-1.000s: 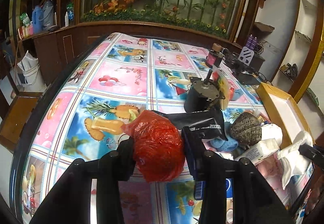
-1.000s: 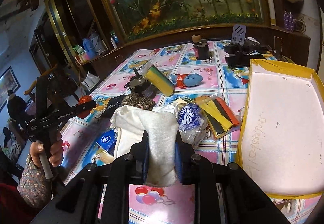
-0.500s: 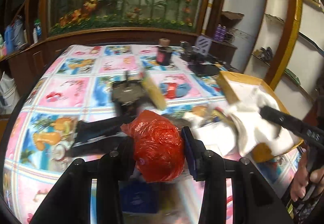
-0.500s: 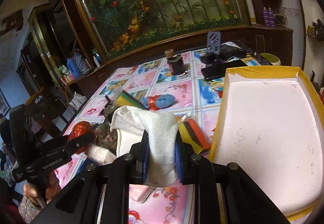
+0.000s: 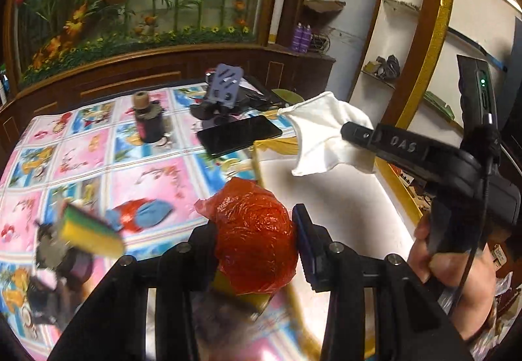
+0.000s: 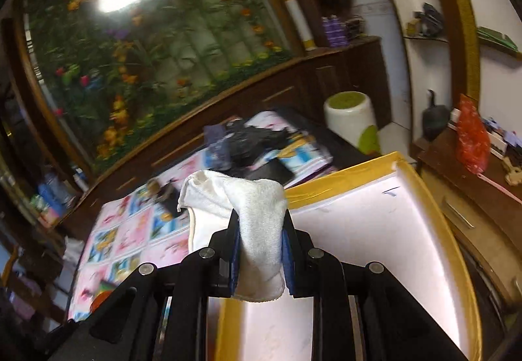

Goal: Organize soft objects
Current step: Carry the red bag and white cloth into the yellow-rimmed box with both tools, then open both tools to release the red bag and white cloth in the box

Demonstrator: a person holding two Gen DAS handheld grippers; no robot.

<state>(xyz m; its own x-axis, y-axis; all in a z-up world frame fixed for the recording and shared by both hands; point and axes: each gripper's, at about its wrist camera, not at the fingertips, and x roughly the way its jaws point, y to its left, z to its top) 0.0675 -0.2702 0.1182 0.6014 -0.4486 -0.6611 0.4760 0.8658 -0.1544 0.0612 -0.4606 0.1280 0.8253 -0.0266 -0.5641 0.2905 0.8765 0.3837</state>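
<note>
The red plastic bundle (image 5: pixel 256 240), a rounded crinkled lump standing slightly taller than wide, is clamped between the fingers of the left gripper (image 5: pixel 257 243), which press on its two sides; it hangs over the near left edge of the yellow-rimmed white tray (image 5: pixel 352 197), where tray meets the patterned tablecloth (image 5: pixel 137 171). The white cloth (image 6: pixel 257 230) is pinched in the nearly closed right gripper (image 6: pixel 259 258), its long axis running up and away from the fingers, the free end flopping left at the top; it is held above the tray's near left part. The left wrist view alone shows this cloth from the side, spread like a fan past the right gripper's tip, plus the person's hand (image 5: pixel 453 266) on the handle. It also shows a yellow-green sponge (image 5: pixel 89 230), a blue and red soft toy (image 5: pixel 143 217), a black phone (image 5: pixel 239 134) and a dark jar (image 5: pixel 148 124) on the cloth-covered table. The right wrist view alone shows the tray's full white floor (image 6: pixel 375 246), a white and green bin (image 6: pixel 354 119) beyond the table, and a red bag (image 6: pixel 471 140) on a side cabinet.
</note>
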